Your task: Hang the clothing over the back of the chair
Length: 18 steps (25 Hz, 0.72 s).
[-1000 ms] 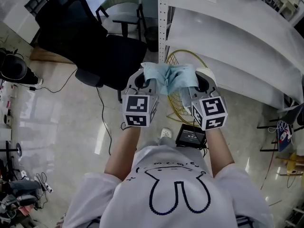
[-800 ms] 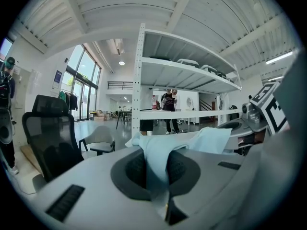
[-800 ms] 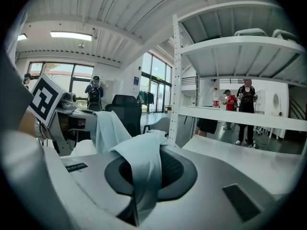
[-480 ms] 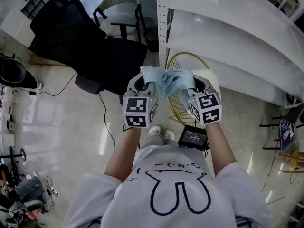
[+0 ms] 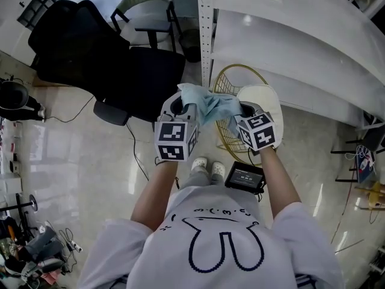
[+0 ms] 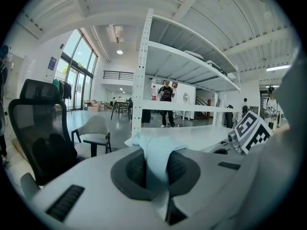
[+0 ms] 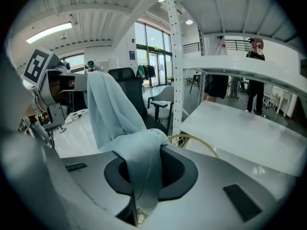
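Observation:
A light blue piece of clothing (image 5: 210, 104) is bunched between my two grippers, held in the air in front of the person. My left gripper (image 5: 183, 101) is shut on one end; the cloth (image 6: 153, 152) fills its jaw gap. My right gripper (image 5: 243, 107) grips the other end. Its jaws have just been opening a little, and the cloth (image 7: 129, 143) still lies pinched between them and hangs through. The black office chair (image 5: 90, 47) stands to the left, its tall back (image 6: 33, 128) just beyond the left gripper. Its seat lies under that gripper.
A gold wire basket (image 5: 231, 77) stands on the floor below the right gripper. White metal shelving (image 5: 289, 41) fills the right. A white chair (image 5: 150, 11) stands behind the black one. A black device (image 5: 243, 176) lies by the person's feet, and cables trail at the left.
Both grippers have sunk with the cloth, the right one more, tilting downward. The person has stepped forward, so the feet now show and the black chair is closer.

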Each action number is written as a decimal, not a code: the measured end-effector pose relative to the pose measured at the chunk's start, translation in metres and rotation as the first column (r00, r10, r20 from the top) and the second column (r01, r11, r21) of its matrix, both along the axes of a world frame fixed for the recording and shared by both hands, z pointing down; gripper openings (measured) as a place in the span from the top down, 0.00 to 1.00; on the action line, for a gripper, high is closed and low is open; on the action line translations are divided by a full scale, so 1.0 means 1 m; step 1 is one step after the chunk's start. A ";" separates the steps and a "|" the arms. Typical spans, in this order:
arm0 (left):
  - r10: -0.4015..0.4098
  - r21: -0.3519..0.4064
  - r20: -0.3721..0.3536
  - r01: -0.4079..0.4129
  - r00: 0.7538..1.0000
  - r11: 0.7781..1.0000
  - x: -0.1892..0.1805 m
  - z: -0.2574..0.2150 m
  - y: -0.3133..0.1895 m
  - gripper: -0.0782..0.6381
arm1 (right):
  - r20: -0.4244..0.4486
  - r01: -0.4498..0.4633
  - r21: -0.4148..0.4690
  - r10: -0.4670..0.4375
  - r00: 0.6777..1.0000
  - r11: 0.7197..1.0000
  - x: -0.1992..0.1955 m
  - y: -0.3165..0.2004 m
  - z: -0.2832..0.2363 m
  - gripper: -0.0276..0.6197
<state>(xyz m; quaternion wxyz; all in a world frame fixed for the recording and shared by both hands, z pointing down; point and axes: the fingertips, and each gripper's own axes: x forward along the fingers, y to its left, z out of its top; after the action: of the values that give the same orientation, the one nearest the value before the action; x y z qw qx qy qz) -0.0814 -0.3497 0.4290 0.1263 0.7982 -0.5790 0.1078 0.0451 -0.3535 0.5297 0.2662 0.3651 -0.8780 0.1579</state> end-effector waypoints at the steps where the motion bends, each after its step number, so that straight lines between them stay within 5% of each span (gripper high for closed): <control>1: 0.000 -0.002 -0.004 0.000 1.000 1.000 -0.002 0.001 -0.003 0.86 | -0.003 -0.012 -0.021 0.012 1.000 1.000 -0.001 -0.001 0.009 0.90; 18: -0.018 0.005 -0.024 0.018 1.000 1.000 -0.024 -0.006 -0.032 0.86 | 0.017 -0.103 -0.220 0.109 0.994 0.970 -0.002 -0.002 0.073 0.82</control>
<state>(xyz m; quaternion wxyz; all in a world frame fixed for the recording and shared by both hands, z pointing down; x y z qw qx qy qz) -0.1055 -0.3814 0.4234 0.1320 0.7945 -0.5850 0.0956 0.0434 -0.3553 0.6028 0.2834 0.3777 -0.8383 0.2727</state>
